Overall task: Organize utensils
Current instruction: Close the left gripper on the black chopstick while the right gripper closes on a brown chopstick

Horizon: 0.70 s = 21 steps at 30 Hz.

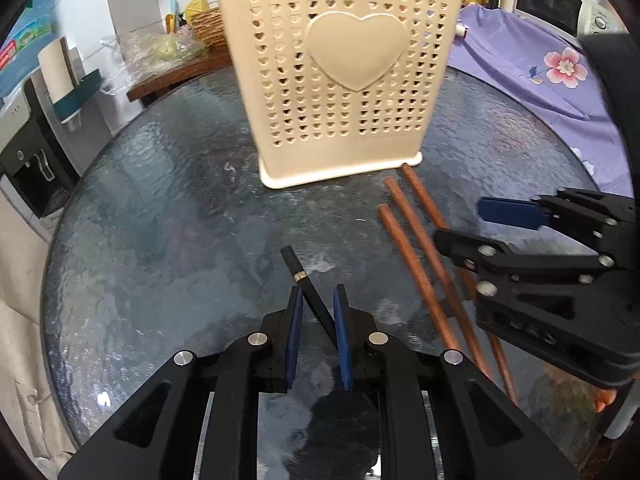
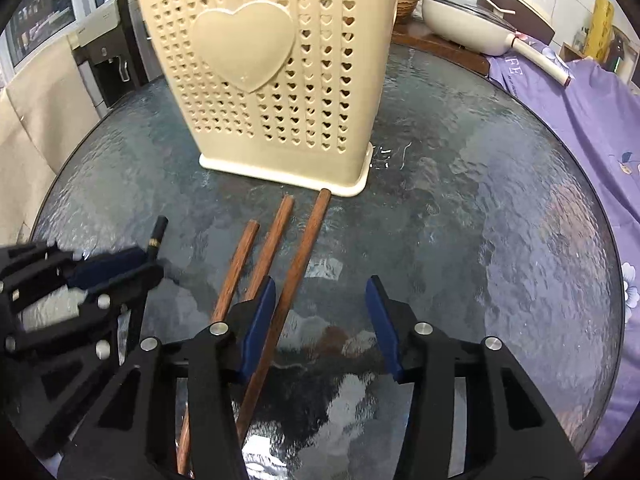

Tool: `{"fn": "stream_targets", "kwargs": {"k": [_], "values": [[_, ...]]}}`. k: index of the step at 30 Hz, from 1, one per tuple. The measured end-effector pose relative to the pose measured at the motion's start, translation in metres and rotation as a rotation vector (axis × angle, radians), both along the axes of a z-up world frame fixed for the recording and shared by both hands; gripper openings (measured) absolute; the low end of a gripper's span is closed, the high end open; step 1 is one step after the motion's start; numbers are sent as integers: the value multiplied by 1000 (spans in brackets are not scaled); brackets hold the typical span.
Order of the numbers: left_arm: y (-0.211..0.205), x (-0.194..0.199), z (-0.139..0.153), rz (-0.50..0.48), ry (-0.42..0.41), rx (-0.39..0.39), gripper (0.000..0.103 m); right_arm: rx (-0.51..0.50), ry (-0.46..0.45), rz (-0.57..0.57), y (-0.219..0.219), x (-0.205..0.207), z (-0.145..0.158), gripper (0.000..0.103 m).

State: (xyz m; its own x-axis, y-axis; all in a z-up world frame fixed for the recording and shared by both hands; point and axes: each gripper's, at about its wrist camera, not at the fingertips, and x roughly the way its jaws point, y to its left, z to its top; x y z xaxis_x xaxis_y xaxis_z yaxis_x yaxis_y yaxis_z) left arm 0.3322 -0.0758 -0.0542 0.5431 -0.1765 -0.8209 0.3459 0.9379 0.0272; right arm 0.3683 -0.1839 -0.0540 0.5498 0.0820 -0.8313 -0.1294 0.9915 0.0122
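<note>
On my left wrist feed, the left hand-held gripper [image 1: 318,300] has its blue pads [image 1: 343,340] pinched onto a black chopstick [image 1: 298,270], which crosses the gap at a slant and pokes out toward 11 o'clock, a thin gold band near its free end. The right wrist feed shows the same grip from the side: the left hand-held gripper [image 2: 132,264] sits at 9 o'clock with the black chopstick [image 2: 157,236] sticking up out of it.

My right hand-held gripper [image 2: 322,304] is spread wide and holds nothing. Its left pad [image 2: 260,320] lies over the brown chopsticks, but I cannot tell whether it touches them. In the left feed the right hand-held gripper [image 1: 460,224] comes in from 3 o'clock, above those sticks.

Three brown wooden chopsticks [image 2: 276,232] lie flat on the dark glass tabletop [image 2: 480,220], side by side and nearly parallel, tips pointing at 12 o'clock. The longest reaches right up to the base corner of the holder; I cannot tell if it touches. In the left feed the brown wooden chopsticks [image 1: 412,236] run from about 1 o'clock down toward 5.

The cream utensil holder [image 1: 340,76] stands upright at 12 o'clock on the tabletop [image 1: 160,200], with heart-shaped holes and one big raised heart on its face. It is the same cream utensil holder [image 2: 272,76] at 11 to 12 o'clock in the right feed. A purple flowered cloth [image 2: 592,128] lies off at 3 o'clock.
</note>
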Motion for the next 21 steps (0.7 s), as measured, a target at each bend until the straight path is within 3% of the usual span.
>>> {"fn": "stream_targets", "kwargs": {"k": [16,21], "values": [[-21,-12,-2,-50,3,4,15,-2,47,-24,-10,14,4,25],[-22,-8,-1,-58,13,23,14,-30,43,-38,-2,16,4,12]]}}
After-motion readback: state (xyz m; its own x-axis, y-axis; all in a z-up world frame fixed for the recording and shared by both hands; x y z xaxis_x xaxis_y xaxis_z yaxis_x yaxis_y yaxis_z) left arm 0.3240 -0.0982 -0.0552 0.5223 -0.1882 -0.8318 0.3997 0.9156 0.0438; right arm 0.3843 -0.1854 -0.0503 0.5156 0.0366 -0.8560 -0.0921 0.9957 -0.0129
